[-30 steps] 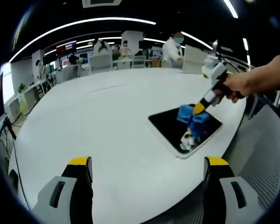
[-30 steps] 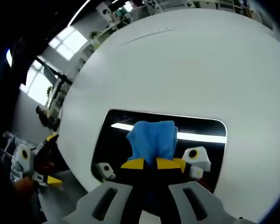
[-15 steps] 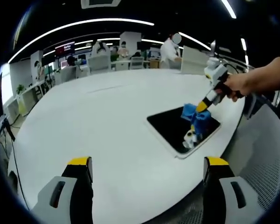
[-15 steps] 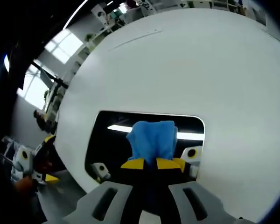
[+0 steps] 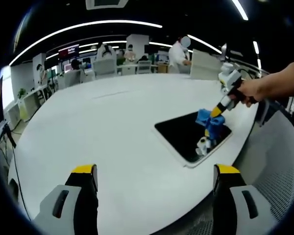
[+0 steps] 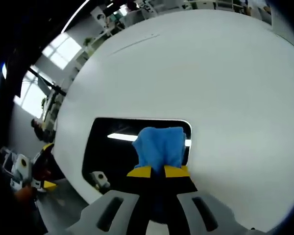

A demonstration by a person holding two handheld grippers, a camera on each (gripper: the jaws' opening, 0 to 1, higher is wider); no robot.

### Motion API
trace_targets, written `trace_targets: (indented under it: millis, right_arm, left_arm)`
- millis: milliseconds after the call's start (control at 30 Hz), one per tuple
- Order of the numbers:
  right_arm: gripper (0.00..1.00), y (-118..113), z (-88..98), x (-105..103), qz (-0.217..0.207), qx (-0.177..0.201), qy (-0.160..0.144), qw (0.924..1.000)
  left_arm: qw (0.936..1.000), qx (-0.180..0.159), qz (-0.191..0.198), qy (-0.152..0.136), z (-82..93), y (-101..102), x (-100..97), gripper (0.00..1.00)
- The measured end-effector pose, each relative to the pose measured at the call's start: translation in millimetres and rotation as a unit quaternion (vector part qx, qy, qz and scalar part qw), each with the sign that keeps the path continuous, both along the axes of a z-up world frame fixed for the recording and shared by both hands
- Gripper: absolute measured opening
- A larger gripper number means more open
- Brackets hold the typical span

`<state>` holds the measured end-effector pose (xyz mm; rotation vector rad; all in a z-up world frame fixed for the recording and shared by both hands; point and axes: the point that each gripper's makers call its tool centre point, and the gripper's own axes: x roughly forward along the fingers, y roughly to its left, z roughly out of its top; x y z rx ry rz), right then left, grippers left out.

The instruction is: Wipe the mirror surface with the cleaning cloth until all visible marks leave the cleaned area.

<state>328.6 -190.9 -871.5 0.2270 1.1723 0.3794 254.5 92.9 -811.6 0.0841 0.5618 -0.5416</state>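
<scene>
Since a second ago the cloth (image 5: 208, 122) and the right gripper (image 5: 216, 111) have slid across the mirror (image 5: 188, 134) toward its far right edge as the left gripper view has it; the left gripper (image 5: 154, 172) has not shifted. Right gripper view agrees: the mirror (image 6: 110, 147) now sits more to the left of frame, and the cloth (image 6: 159, 146) overlaps its right end.

Right gripper (image 6: 159, 171): jaws pinched together on the blue cloth, yellow tips nearly touching, cloth bunched and fanning out ahead of them, pressed on the dark glass. A hand (image 5: 249, 90) grips the tool from the right side of the left gripper view.

Left gripper: jaws spread wide apart, nothing between them, hanging over the near edge of the white round table (image 5: 103, 127), well apart from the mirror.

Mirror lies flat on the table near its right rim, dark face up with a pale frame, reflecting a ceiling light strip and the gripper. Any marks on the glass are too small to tell.

Right gripper view also catches the left gripper (image 6: 24, 171) at the far left, below the table edge (image 6: 225, 88).

Background: office desks, chairs, several people (image 5: 179, 51) standing far behind the table.
</scene>
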Motion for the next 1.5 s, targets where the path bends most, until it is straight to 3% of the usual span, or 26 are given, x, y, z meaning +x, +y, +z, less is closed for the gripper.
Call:
trace_targets:
  millis: [667,733,767,933,1300,1500]
  right_arm:
    - [0.01,-15.0,-1.9,3.5,-0.024,-0.013,0.003,0.9996]
    - [0.01,-14.1,-2.5,7.0,-0.045,0.001,0.012,0.9989]
    - [0.01,-13.9,-1.7,8.1,-0.047,0.004,0.007,0.9989]
    - [0.01,-12.3,-2.0,7.6,-0.031,-0.012,0.002,0.9994]
    - [0.01,-11.0,0.5,6.7,-0.031,-0.009,-0.003,0.9995]
    - [0.01,-9.8,1.8,6.2,-0.026,-0.017,0.003,0.9995]
  left_arm:
    - [0.9999,-0.005,0.007,-0.011,3.9,2.5,1.7,0.98]
    - [1.0000,-0.001,0.008,-0.005,1.4,2.7,1.5,0.98]
    - [0.9998,0.015,-0.010,0.007,-4.5,-0.9,-2.3,0.99]
    - [0.9998,-0.010,0.010,-0.011,5.4,2.4,2.5,0.99]
    - [0.9999,0.008,0.005,0.005,-1.9,2.1,0.0,0.99]
    - [1.0000,0.004,0.006,-0.002,0.1,2.9,1.0,0.99]
